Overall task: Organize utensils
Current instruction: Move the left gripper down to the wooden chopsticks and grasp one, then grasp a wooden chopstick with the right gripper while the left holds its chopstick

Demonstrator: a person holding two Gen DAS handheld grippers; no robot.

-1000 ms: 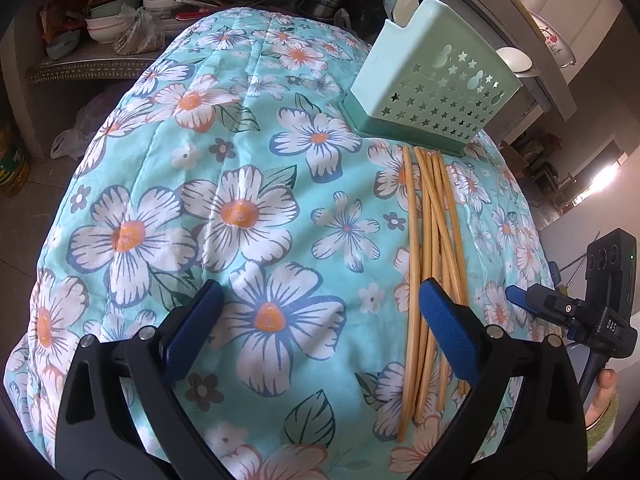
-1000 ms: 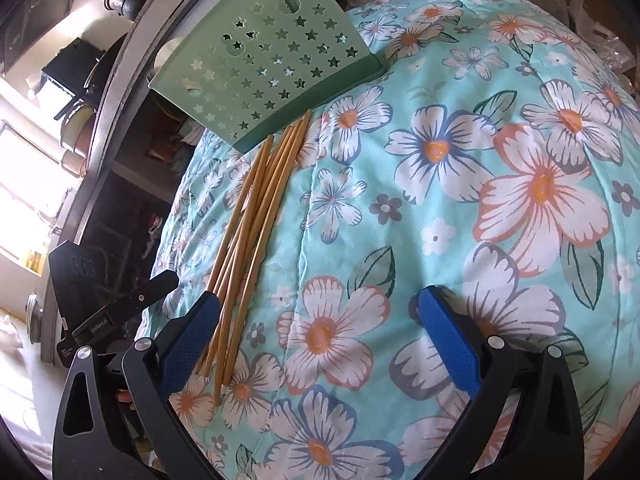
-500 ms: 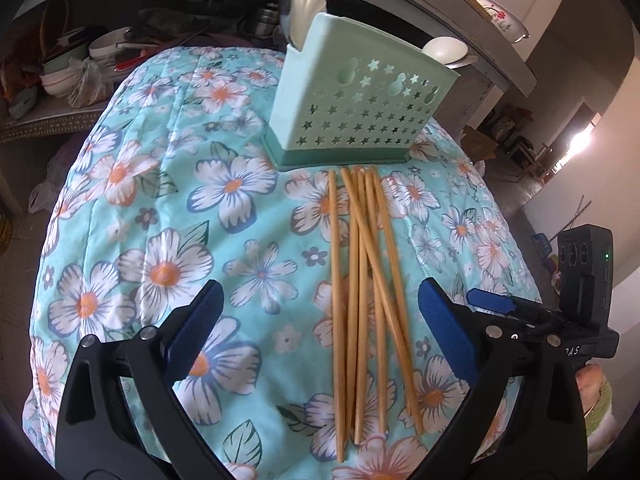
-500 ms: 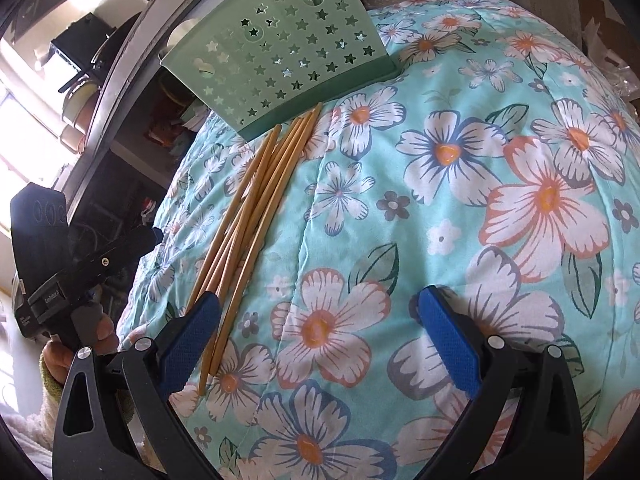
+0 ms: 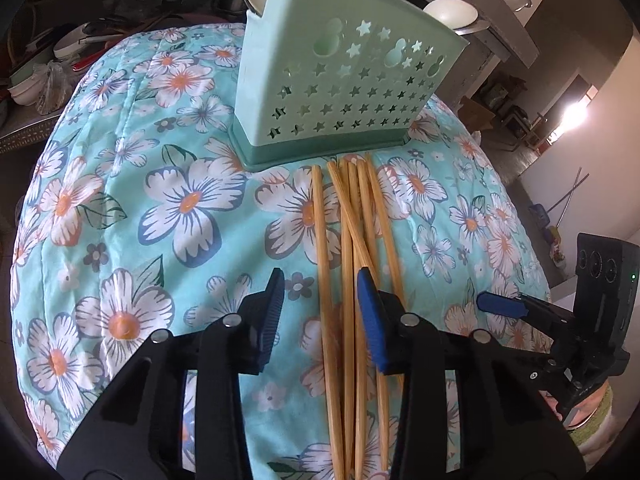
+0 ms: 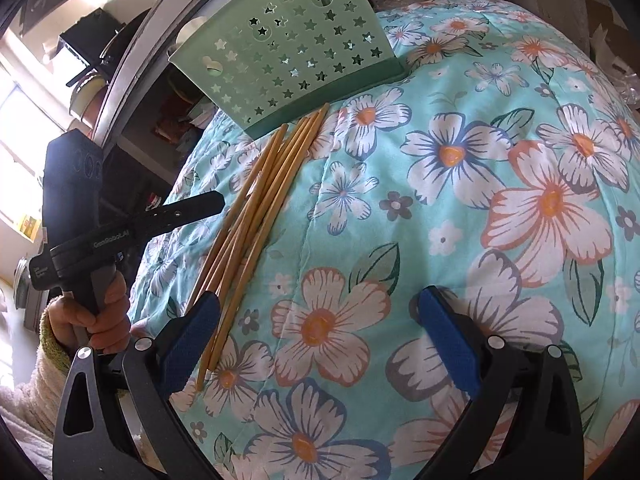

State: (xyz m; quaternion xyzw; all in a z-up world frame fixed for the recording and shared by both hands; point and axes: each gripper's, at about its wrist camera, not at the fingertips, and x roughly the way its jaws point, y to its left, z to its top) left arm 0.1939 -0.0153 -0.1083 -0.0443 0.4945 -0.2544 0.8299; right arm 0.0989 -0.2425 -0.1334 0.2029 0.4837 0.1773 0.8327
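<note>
In the left wrist view the left gripper (image 5: 320, 304) points steeply down at the table, its blue pads at about 6 o'clock; the jaws are closing, with some of the chopsticks (image 5: 352, 240) between them, though the pads do not yet press on the sticks; the right-hand pad lies over the bundle. The chopsticks run from 6 o'clock up to the foot of the green holder (image 5: 340, 80) at 12 o'clock, almost touching its darker base; a spoon (image 5: 450, 14) shows above its rim; the right gripper (image 5: 500, 305) pokes in at 4 o'clock, and from here I cannot tell how its jaws stand. The flowered cloth (image 5: 160, 200) covers the table; shelves of bowls and dishes lie at 10 o'clock.

In the right wrist view the right gripper (image 6: 320, 312) also tilts down, jaws wide apart over bare cloth, its left-hand pad beside the near ends of the chopsticks (image 6: 256, 208); the holder (image 6: 292, 48) leans at 11 o'clock; a hand (image 6: 96, 312) at 8 o'clock grips the left gripper's handle; a bright window shows at 9 o'clock.
</note>
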